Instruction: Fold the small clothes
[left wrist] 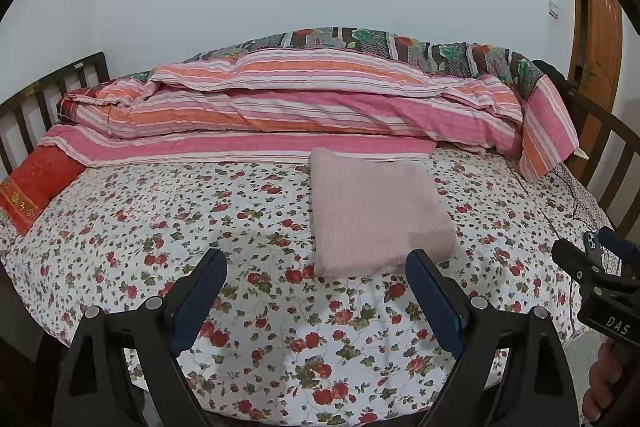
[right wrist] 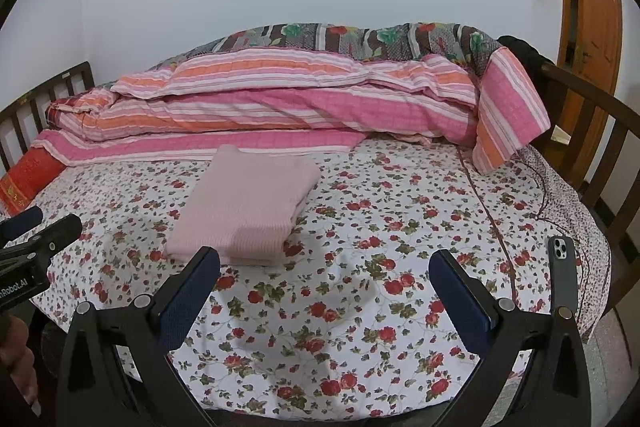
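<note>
A pale pink knitted garment (left wrist: 376, 211) lies folded into a neat rectangle on the floral bedsheet (left wrist: 200, 227). My left gripper (left wrist: 318, 261) hovers just in front of its near edge, jaws wide open and empty. In the right wrist view the same pink garment (right wrist: 244, 203) sits ahead and to the left of my right gripper (right wrist: 324, 261), which is also open with nothing between its blue-padded fingers (right wrist: 460, 291). Each gripper shows at the edge of the other's view: the right gripper (left wrist: 592, 259) and the left gripper (right wrist: 40, 231).
A rolled pink and orange striped quilt (left wrist: 300, 107) fills the back of the bed. A red pillow (left wrist: 36, 187) lies at the far left. A grey phone (right wrist: 562, 275) rests near the bed's right edge. Dark wooden bed rails (right wrist: 600, 147) and an orange door (right wrist: 592, 27) stand to the right.
</note>
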Available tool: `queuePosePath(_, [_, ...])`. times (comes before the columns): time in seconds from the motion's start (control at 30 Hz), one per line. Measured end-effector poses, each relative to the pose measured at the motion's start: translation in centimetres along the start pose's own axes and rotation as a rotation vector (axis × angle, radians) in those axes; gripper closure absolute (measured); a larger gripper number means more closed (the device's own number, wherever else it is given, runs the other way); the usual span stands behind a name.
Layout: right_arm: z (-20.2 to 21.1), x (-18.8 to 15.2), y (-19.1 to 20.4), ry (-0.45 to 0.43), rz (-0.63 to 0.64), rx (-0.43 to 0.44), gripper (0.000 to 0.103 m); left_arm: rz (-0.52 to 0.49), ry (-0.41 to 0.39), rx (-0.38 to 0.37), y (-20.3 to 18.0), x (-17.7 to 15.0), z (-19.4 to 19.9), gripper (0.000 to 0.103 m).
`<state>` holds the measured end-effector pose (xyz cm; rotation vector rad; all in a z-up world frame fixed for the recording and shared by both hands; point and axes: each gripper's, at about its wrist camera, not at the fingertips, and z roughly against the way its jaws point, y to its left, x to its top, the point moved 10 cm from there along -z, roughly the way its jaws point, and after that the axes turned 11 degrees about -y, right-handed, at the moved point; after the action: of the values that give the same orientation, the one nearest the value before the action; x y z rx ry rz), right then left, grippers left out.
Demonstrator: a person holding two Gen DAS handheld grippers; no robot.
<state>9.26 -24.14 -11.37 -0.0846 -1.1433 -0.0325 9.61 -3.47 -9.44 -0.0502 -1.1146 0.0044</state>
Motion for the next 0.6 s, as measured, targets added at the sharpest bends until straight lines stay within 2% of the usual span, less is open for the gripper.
queuePosePath(0.6, [0.45,0.19,-0.07,-0.003,-0.002,0.004,0.001,-0.002,0.000,0.001,0.00,-0.05,0.13,0.012])
